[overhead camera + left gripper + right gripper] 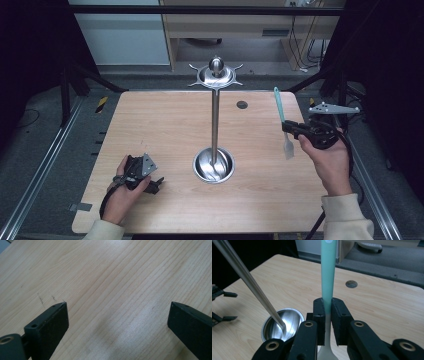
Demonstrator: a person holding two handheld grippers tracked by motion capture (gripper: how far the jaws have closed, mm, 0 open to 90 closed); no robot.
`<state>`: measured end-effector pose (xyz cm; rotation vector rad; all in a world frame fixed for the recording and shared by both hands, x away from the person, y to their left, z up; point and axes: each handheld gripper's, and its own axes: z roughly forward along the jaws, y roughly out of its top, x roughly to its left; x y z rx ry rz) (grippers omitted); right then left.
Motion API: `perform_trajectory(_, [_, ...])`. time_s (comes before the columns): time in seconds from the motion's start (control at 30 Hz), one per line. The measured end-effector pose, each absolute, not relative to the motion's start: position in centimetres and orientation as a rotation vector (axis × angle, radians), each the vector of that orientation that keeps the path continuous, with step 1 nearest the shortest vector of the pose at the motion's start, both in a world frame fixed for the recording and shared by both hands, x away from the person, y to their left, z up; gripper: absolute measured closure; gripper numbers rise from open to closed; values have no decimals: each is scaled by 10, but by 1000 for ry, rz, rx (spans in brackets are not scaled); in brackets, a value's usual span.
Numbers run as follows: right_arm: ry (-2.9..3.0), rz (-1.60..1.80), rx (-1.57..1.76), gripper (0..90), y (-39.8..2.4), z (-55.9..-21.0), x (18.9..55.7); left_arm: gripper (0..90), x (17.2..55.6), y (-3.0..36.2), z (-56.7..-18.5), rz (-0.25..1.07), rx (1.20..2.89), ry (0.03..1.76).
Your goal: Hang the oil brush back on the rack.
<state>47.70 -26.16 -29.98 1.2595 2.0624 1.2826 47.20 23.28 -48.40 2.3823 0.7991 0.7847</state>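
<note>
Wooden table (pixel 165 125) sits in a dark framed bay; a steel utensil stand (pixel 215 120) rises from its round base at centre. We hold a teal-handled spatula (pixel 281 120) in the right gripper (pixel 291 131), jaws clamped on the handle near the pale blade, handle end uppermost, presumably for hanging on the stand's top hooks. It hangs above the table's right edge, well apart from the pole. Left gripper (pixel 154 184) rests near the front left, jaws apart over bare wood.
</note>
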Motion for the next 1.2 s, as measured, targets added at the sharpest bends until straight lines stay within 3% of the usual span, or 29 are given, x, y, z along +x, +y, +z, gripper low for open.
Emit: perform_trajectory(1.2, [2026, 1491, 1035, 821, -231, -262, 447, 31, 472, 232, -484, 784, 2386, 796])
